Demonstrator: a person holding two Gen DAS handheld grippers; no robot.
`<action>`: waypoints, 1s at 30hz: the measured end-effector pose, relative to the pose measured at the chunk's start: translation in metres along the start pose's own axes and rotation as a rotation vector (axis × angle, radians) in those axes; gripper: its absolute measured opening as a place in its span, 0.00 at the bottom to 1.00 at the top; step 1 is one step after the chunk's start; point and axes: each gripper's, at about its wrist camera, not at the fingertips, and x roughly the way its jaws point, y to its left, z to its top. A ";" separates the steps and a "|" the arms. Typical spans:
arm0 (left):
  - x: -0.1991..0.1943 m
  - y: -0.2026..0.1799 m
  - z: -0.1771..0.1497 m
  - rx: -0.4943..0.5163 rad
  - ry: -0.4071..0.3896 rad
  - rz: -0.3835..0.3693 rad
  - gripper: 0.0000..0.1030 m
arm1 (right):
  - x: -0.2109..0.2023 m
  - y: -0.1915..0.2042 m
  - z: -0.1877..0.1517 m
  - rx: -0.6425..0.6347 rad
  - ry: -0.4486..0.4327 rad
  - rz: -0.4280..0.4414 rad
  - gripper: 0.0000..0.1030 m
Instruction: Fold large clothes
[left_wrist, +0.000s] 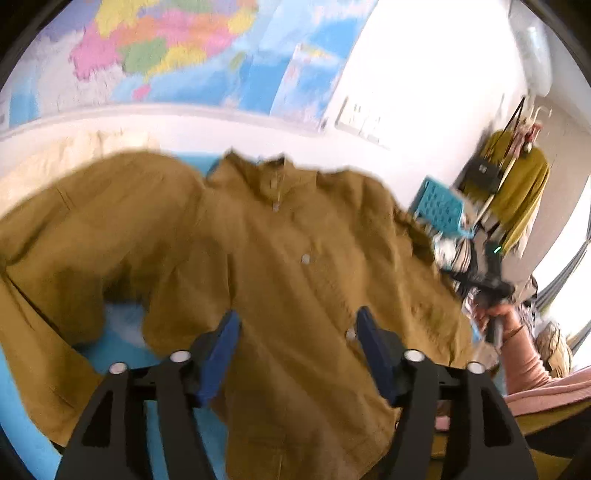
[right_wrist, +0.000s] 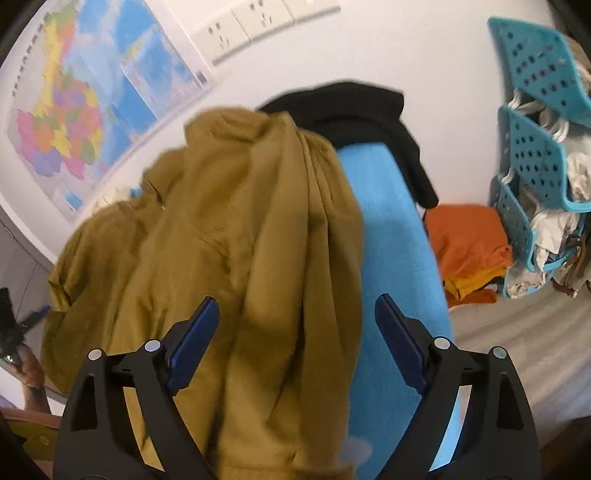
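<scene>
Mustard button shirt (left_wrist: 280, 258) spread front-up on blue mat (right_wrist: 391, 229), ready for folding; left gripper (left_wrist: 297, 350) and right gripper (right_wrist: 297, 343) both wide, holding nothing.

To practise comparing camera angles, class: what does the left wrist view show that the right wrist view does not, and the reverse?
Only the left wrist view shows the shirt's button front, collar and spread sleeve, plus a black bag hanging on a rack. Only the right wrist view shows the black garment, the folded orange clothes and the wall sockets. Both show the mustard shirt on the blue mat, the wall map, the blue basket, and an open gripper with nothing between its fingers.
</scene>
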 end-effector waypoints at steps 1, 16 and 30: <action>-0.006 0.001 0.002 0.000 -0.022 -0.003 0.66 | 0.005 -0.001 0.000 -0.015 0.015 0.002 0.72; 0.078 -0.018 0.036 0.112 0.116 -0.009 0.74 | -0.087 0.000 0.045 -0.011 -0.121 0.097 0.05; 0.223 -0.110 0.113 0.271 0.227 -0.295 0.39 | -0.084 0.209 0.038 -0.458 0.061 0.355 0.06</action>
